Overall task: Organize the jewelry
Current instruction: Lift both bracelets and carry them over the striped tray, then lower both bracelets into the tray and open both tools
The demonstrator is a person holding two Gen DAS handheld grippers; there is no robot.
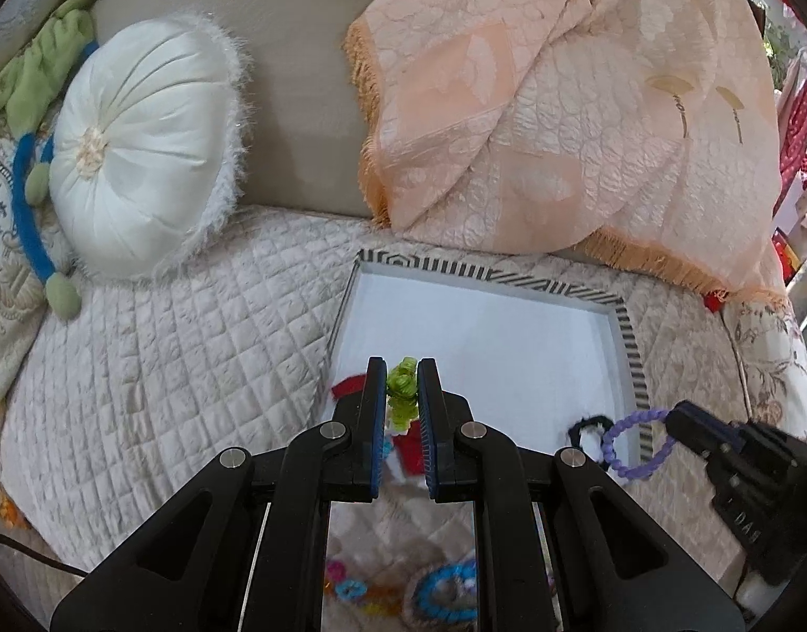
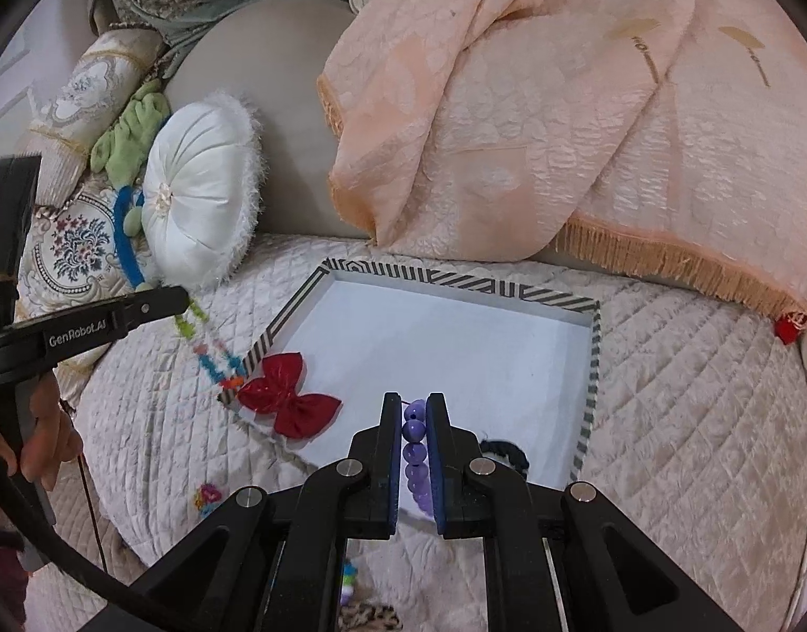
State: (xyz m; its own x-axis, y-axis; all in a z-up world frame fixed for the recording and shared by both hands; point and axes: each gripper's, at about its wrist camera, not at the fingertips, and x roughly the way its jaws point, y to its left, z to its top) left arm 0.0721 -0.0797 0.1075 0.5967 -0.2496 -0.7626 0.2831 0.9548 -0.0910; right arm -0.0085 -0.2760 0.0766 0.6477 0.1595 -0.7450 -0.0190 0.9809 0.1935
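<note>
1. Left hand-held gripper (image 1: 402,368): clamped on a bead strand (image 1: 402,387), green beads pinched between the pads, rest of the strand dangling in mixed colours over the near-left corner of the tray (image 1: 627,339), as seen from the right wrist view.
2. Right hand-held gripper (image 2: 414,403): fully closed on a purple bead bracelet (image 2: 415,447), loop hanging free beside the jaws over the tray's near-right edge.
3. Tray: striped rim, white floor, lying on a quilted bed cover (image 1: 166,342). Already inside: red bow (image 2: 288,395) at the near-left corner, partly over the rim; dark scrunchie-like item (image 2: 506,450) at the near edge, half hidden by the gripper, possibly a hair tie.
4. More bright bead pieces (image 1: 351,587) left on the quilt below the grippers, blurred, kind unclear.
5. Handling, strand: light, limp, swings on any move; likely to tangle or snag on the rim. Best held near an end or mid-length, then lowered so the tail lands first.
6. Handling, bracelet: light, round glossy beads, slippery between flat pads; probably elastic cord, so fair flex. Best pinched across one bead or the cord gap, not squeezed hard.
7. Neither piece fragile, but a dropped bead item rolls on the quilt folds.
8. Round white cushion (image 1: 135,152) and peach throw (image 1: 535,105) behind, not part of the job.
</note>
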